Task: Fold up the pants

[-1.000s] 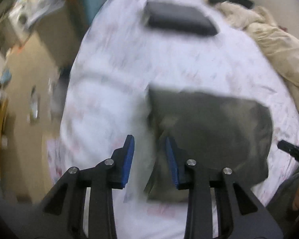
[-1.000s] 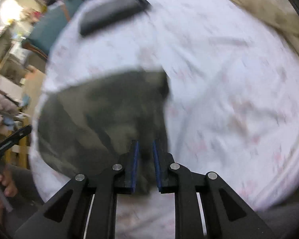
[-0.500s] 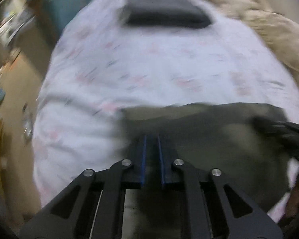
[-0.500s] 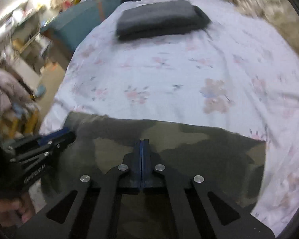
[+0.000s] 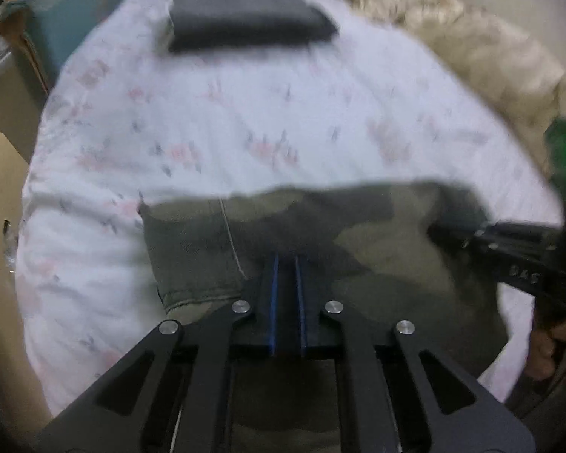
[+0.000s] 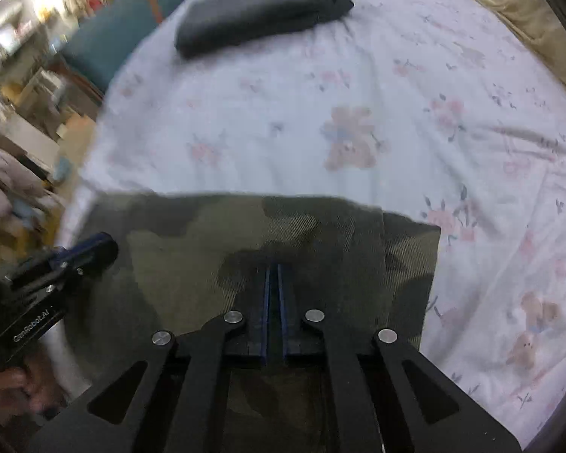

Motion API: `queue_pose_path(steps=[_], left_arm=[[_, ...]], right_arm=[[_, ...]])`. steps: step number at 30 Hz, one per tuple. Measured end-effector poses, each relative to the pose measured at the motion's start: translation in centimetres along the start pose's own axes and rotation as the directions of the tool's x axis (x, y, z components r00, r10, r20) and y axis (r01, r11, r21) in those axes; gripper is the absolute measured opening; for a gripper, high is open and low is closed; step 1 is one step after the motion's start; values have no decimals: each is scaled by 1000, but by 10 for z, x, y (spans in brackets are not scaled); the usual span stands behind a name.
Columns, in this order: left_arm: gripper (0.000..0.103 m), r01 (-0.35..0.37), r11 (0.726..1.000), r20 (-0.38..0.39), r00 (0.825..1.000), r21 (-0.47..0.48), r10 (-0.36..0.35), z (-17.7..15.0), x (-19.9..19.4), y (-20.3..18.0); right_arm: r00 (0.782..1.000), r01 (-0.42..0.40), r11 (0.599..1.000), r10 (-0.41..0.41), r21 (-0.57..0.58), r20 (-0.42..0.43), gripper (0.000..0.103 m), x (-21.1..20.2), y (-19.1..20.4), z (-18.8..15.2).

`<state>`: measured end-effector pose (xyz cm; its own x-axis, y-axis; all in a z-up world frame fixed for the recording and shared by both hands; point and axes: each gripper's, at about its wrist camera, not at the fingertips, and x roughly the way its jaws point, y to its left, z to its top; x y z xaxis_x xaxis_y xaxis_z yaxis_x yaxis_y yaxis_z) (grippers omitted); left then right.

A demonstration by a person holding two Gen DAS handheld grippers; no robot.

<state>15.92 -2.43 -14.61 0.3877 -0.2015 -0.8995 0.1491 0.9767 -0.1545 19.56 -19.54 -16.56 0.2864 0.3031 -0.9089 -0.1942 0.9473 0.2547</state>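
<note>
Camo pants (image 6: 268, 234) lie folded flat on the near edge of the bed (image 6: 358, 87). Left tongs (image 5: 286, 260) and right tongs (image 6: 273, 268) are both closed, each over the pants; whether they pinch cloth, cannot tell. Folded dark garment (image 5: 245, 19) lies far across the bed.

We see our left gripper (image 5: 286, 260) and right gripper (image 6: 273, 270) as matte black linkages with four silver screws each and blue-edged pads. At the left edge of the right wrist view, our left gripper's black body carries white "GenRobot.AI" lettering.
</note>
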Motion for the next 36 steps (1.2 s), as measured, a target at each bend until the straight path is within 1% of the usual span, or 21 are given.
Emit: queue_pose_path(steps=[2,5,7,8,9,10,11,12,13,14,16,18,20,22,23,25,26,28,31,32,36], left_arm=[[7,-3,1000,-29,1000,-1,3,3,8,2],[7,-19,1000,6,1000,11,19,2,-3,-2],[14,-9,999,36,999,-42,10,-1,-18,8],[17,44,995,51,998,-91,-39,0,-29,17],[25,87,989,69,995,-122,-79,0,-36,24],[54,113,981,94,991,-157,-100,0,-44,34],[77,49,980,109,994,-194,-28,-1,-50,42],[102,-4,975,121,992,-223,31,-3,-53,48],[102,-39,964,138,987,-265,78,-6,-55,56],[102,-27,957,119,991,-290,64,-8,-50,62],[102,58,930,30,998,-363,-51,-14,-26,75],[101,86,910,-41,993,-405,-112,-23,-6,79],[101,114,888,-87,982,-445,-170,-34,12,79],[100,145,866,-78,975,-479,-206,-41,17,79],[97,159,865,-80,972,-476,-222,-42,19,77],[79,205,866,-91,957,-456,-275,-43,23,66],[76,203,871,-94,958,-447,-272,-42,23,62],[56,223,877,-94,953,-426,-288,-41,21,60],[35,216,899,-83,960,-380,-266,-35,7,56],[33,208,911,-76,965,-356,-250,-33,0,53],[30,189,949,-31,979,-253,-204,-23,-35,43]], right_arm=[[1000,22,1000,-22,1,-7,0,10,0,-2],[999,26,1000,-26,2,-32,0,4,1,3],[997,-78,995,78,57,1,5,-16,-13,1],[989,-145,984,142,99,37,15,-30,-27,-1],[985,-170,976,163,133,62,24,-37,-36,-2],[975,-214,952,194,217,109,57,-50,-59,-6],[971,-230,936,202,265,130,91,-55,-70,-8],[969,-233,908,188,348,159,99,-62,-90,-13],[970,-231,896,179,379,167,100,-63,-99,-16],[972,-225,889,175,398,159,100,-61,-106,-19],[973,-230,866,205,445,105,100,-43,-115,-25],[959,-264,840,279,474,40,100,-21,-114,-32],[952,-266,843,307,468,-12,100,-7,-106,-37],[954,-218,884,282,413,-99,100,9,-93,-44],[960,-204,900,262,384,-103,100,12,-89,-48],[965,-203,900,251,385,-79,100,10,-88,-52],[962,-209,899,259,384,-82,93,10,-87,-52],[952,-249,901,296,354,-83,72,6,-79,-52],[962,-243,934,267,262,-60,46,-9,-61,-50],[965,-237,941,257,241,-52,40,-14,-58,-50],[965,-260,947,261,188,20,35,-36,-47,-41]])
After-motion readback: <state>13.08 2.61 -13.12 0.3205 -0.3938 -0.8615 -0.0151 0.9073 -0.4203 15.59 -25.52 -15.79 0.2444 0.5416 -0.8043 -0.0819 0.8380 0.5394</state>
